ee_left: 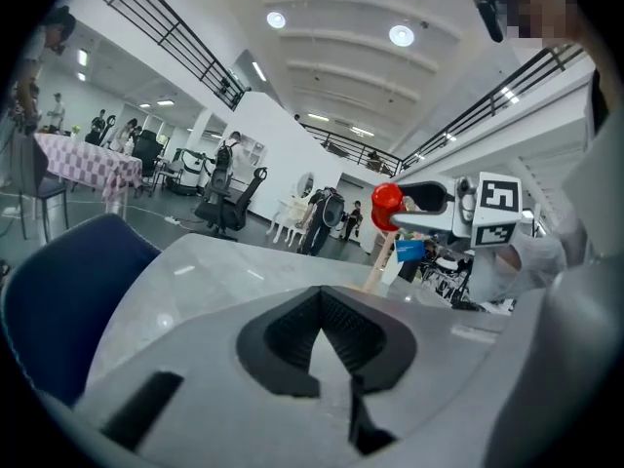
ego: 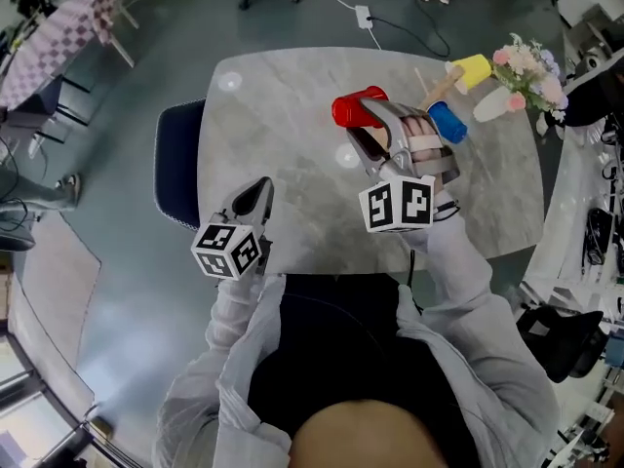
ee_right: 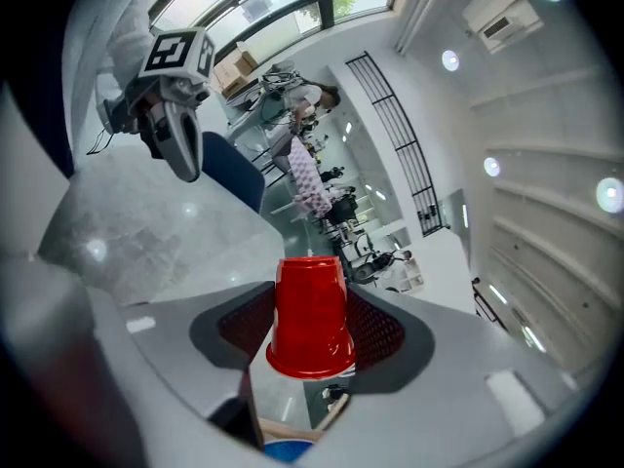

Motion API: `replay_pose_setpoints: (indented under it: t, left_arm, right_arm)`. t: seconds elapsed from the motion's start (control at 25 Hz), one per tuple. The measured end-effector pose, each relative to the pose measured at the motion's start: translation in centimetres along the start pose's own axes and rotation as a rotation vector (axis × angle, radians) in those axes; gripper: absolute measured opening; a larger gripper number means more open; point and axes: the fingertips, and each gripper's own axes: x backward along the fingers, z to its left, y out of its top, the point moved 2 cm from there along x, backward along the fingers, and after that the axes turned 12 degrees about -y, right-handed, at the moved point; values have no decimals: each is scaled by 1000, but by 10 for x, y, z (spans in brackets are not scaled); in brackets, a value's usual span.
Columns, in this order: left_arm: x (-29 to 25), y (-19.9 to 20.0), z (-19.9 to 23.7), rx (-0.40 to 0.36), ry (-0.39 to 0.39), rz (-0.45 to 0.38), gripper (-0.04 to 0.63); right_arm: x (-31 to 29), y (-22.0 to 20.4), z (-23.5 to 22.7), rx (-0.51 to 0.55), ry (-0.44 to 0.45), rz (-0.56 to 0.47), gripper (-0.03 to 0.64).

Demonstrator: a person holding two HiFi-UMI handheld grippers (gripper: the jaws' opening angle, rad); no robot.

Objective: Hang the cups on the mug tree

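Note:
My right gripper (ego: 373, 125) is shut on a red cup (ego: 357, 108), holding it sideways above the middle of the grey marble table (ego: 283, 115). In the right gripper view the red cup (ee_right: 310, 315) sits rim-down between the dark pads. The wooden mug tree (ego: 436, 90) stands just right of it at the back right. It carries a yellow cup (ego: 471, 69), a blue cup (ego: 447, 122) and a pale cup (ego: 495, 103). My left gripper (ego: 255, 198) hovers over the table's near left edge, shut and empty. From the left gripper view the red cup (ee_left: 387, 201) shows beside the tree's post (ee_left: 375, 266).
A bunch of pink and white flowers (ego: 531, 71) stands at the table's far right corner behind the tree. A dark blue chair (ego: 175, 174) is pushed against the table's left side. A cable and power strip (ego: 363, 15) lie on the floor beyond.

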Motion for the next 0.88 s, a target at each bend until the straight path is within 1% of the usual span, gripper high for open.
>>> replay_pose_setpoints:
  t: [0.12, 0.2, 0.32, 0.44, 0.56, 0.68, 0.88]
  left_arm:
    - [-15, 1, -17, -8, -29, 3, 0]
    - [-25, 1, -26, -3, -38, -3, 0]
    - [-44, 4, -41, 10, -59, -13, 0]
    - [-60, 8, -56, 1, -71, -12, 0]
    - [-72, 8, -68, -11, -71, 1, 0]
    - [-78, 4, -75, -7, -56, 10, 0]
    - [-83, -5, -83, 12, -35, 27, 0]
  right_arm:
    - [17, -7, -38, -38, -95, -12, 244]
    - [26, -12, -58, -83, -147, -19, 244]
    - [33, -28, -78, -142, -210, -11, 244]
    - [38, -49, -90, -159, -260, 21, 244]
    - [39, -75, -94, -191, -263, 63, 245]
    - [37, -98, -89, -209, -263, 95, 245]
    - [32, -112, -80, -256, -265, 95, 247]
